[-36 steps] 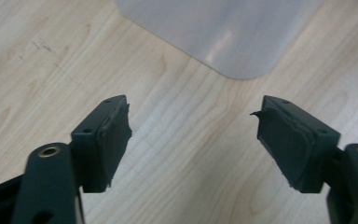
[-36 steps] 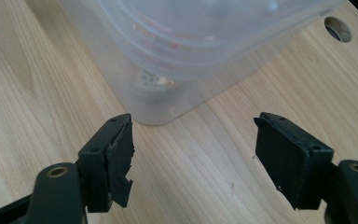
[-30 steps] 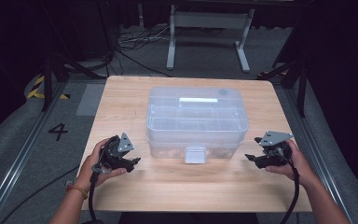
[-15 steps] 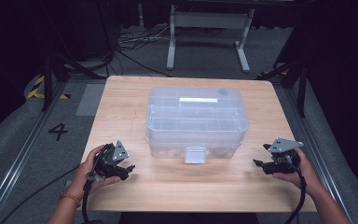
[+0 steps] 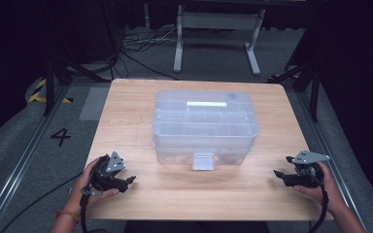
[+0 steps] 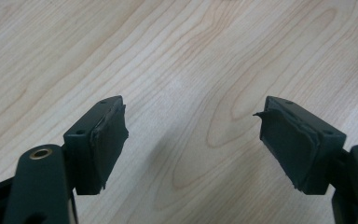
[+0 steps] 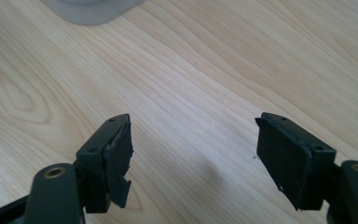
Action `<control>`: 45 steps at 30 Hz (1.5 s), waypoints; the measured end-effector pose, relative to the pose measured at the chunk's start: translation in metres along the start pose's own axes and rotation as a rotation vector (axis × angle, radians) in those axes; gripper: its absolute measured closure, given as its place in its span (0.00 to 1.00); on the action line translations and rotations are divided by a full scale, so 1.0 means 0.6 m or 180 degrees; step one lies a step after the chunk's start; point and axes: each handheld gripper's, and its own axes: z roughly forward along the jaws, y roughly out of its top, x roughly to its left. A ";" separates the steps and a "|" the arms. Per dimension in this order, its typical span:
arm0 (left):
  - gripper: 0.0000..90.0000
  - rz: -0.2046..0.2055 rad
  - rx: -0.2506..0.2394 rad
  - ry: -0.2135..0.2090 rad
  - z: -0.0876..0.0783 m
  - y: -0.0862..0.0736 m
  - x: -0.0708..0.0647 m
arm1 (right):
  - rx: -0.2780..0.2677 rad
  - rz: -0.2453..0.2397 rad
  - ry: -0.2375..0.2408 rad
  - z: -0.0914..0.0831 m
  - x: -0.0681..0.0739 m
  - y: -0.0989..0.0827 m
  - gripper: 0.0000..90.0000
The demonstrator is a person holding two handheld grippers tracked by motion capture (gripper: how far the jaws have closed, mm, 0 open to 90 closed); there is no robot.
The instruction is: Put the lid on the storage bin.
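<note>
Grippers: two, left (image 5: 126, 180) at 7 o'clock, right (image 5: 280, 174) at 4, both gaping, gripping nothing; one box (image 5: 205, 125) sitting centre on table (image 5: 126, 111).

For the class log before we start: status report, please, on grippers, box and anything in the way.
Left gripper open, empty. Right gripper open, empty. Clear box mid-table, lid on, untouched. Nothing between grippers and box.
</note>
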 end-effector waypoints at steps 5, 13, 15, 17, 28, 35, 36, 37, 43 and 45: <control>0.25 -0.0138 -0.0030 -0.0066 0.001 -0.019 0.004 | -0.0008 0.0228 0.0057 -0.007 -0.014 -0.029 0.30; 0.22 -0.0373 -0.0099 -0.0152 0.000 -0.044 0.009 | -0.0044 0.0564 0.0070 -0.011 -0.026 -0.072 0.30; 0.22 -0.0402 -0.0126 -0.0161 0.000 -0.048 0.011 | -0.0064 0.0593 0.0083 -0.012 -0.027 -0.076 0.29; 0.20 -0.0505 -0.0182 -0.0154 0.002 -0.054 0.013 | -0.0145 0.0639 0.0114 -0.012 -0.029 -0.083 0.29; 0.16 -0.0648 -0.0245 -0.0054 0.002 -0.062 0.014 | -0.0233 0.0643 0.0086 -0.009 -0.030 -0.089 0.24; 0.16 -0.0677 -0.0233 -0.0050 0.002 -0.062 0.014 | -0.0232 0.0639 0.0077 -0.009 -0.029 -0.089 0.23; 0.16 -0.0670 -0.0236 -0.0037 0.002 -0.062 0.015 | -0.0234 0.0640 0.0071 -0.009 -0.029 -0.089 0.23; 0.16 -0.0671 -0.0243 -0.0027 0.002 -0.061 0.015 | -0.0234 0.0644 0.0067 -0.009 -0.029 -0.089 0.23; 0.17 -0.0750 -0.0241 -0.0045 0.003 -0.061 0.015 | -0.0230 0.0660 0.0065 -0.009 -0.029 -0.089 0.23; 0.17 -0.0752 -0.0241 -0.0042 0.003 -0.061 0.015 | -0.0231 0.0660 0.0065 -0.009 -0.029 -0.089 0.23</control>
